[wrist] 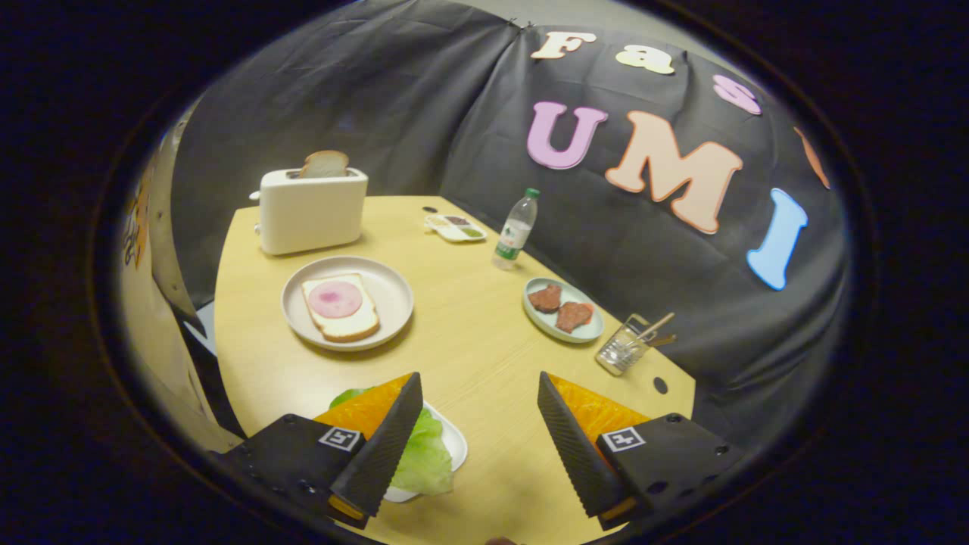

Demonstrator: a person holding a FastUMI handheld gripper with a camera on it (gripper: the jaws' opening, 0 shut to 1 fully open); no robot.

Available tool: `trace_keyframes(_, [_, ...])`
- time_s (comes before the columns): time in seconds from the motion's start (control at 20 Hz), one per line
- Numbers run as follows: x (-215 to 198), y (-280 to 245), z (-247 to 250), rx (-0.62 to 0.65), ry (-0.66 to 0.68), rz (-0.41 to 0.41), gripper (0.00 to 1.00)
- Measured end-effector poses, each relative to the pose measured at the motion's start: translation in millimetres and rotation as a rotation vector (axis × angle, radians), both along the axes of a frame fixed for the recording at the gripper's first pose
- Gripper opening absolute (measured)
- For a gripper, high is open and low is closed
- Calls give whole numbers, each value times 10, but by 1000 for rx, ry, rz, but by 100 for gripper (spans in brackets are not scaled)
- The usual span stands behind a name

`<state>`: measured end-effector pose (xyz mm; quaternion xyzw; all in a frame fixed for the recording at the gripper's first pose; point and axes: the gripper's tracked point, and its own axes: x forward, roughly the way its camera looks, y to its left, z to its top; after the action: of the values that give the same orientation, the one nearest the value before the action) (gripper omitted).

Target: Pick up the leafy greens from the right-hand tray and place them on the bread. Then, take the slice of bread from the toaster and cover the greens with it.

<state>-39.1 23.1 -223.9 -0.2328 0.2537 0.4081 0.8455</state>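
My gripper (478,409) is open, with bare wooden table between its fingers. Pale leafy greens (424,454) lie on a small white tray (454,440) right by the left finger (382,450), which covers part of them. Beyond the fingers, a beige plate (386,284) holds a slice of bread (344,322) topped with a round pink slice of ham (334,299). Behind the plate stands a white toaster (310,210) with a slice of bread (325,163) sticking up out of its slot.
A plastic water bottle (516,229) stands near the cloth wall. A pale green dish (583,331) carries two reddish meat pieces. A glass jar (622,350) holds utensils by the table's right edge. A small white tray (454,227) sits at the back.
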Motion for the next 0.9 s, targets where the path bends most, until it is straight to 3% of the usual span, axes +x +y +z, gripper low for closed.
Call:
trace_keyframes(0.55, [-523, 54, -987, -126, 274, 230, 99])
trace_keyframes(0.9, [-686, 22, -1298, -137, 401, 233, 99])
